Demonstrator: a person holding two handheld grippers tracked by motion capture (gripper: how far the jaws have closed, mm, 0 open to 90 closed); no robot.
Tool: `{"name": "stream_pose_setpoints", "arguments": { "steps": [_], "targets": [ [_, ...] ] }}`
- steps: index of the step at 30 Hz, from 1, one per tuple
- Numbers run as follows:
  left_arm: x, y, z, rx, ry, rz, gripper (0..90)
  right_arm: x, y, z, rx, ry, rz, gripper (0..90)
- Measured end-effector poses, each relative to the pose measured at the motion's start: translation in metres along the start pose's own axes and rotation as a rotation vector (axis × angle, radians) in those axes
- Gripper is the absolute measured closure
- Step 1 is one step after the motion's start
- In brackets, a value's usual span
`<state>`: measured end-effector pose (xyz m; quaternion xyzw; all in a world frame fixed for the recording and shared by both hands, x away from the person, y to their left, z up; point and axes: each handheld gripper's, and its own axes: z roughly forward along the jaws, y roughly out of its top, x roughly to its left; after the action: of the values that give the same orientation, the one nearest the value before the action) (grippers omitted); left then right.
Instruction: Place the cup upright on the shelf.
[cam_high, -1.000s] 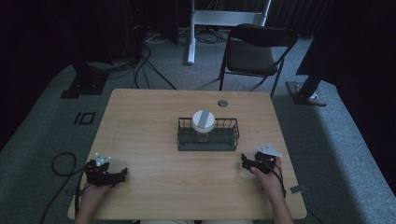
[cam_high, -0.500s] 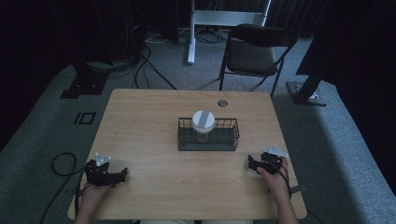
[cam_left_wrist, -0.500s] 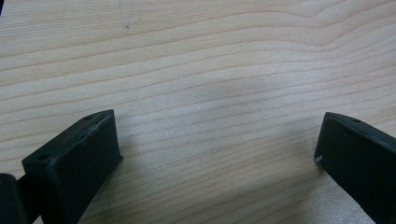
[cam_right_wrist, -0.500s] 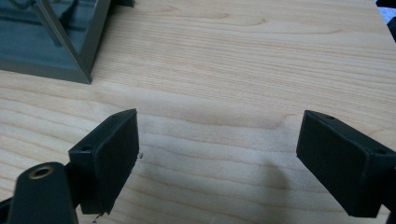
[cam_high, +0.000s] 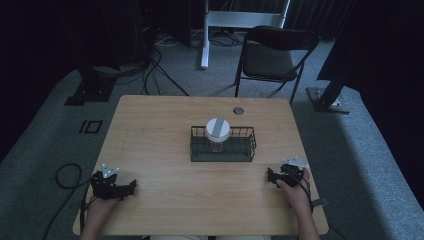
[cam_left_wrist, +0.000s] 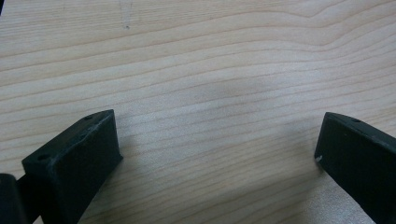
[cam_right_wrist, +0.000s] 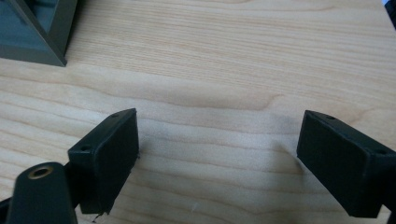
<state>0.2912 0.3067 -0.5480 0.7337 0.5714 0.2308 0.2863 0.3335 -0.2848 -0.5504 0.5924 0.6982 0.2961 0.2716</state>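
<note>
Right gripper (cam_high: 280, 177) has edged back toward the basket (cam_high: 223, 150); both grippers' jaws gape over bare table (cam_high: 165, 130).

1. The scene is seen in the high view from above the near edge of the wooden table (cam_high: 165, 135), looking forward and down; the whole tabletop, the wire basket (cam_high: 223, 145) at its middle and a folding chair (cam_high: 272, 55) on the far side are taken in.
2. The left gripper view is taken very close to the tabletop (cam_left_wrist: 210, 70), looking down along two black jaws set wide apart.
3. The right gripper view is likewise taken close above the wood (cam_right_wrist: 233, 60), with a corner of the basket (cam_right_wrist: 37, 32) at its upper left.
4. The tabletop is shared by all three views; the basket is shared by the high view and the right gripper view.
</note>
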Motion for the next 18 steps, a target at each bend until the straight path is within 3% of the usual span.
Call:
{"name": "stream_pose_setpoints", "arguments": {
  "steps": [4, 18],
  "targets": [
    [0.0, 0.0, 0.0, 0.0, 0.0, 0.0, 0.1, -0.0029, -0.0003, 0.0005, 0.017, 0.024, 0.038, 12.0],
    [0.0, -0.0001, 0.0, 0.0, -0.002, 0.003, 0.1, -0.0054, 0.0003, 0.0018, 0.017, 0.054, 0.006, 10.9]
  ]
}}
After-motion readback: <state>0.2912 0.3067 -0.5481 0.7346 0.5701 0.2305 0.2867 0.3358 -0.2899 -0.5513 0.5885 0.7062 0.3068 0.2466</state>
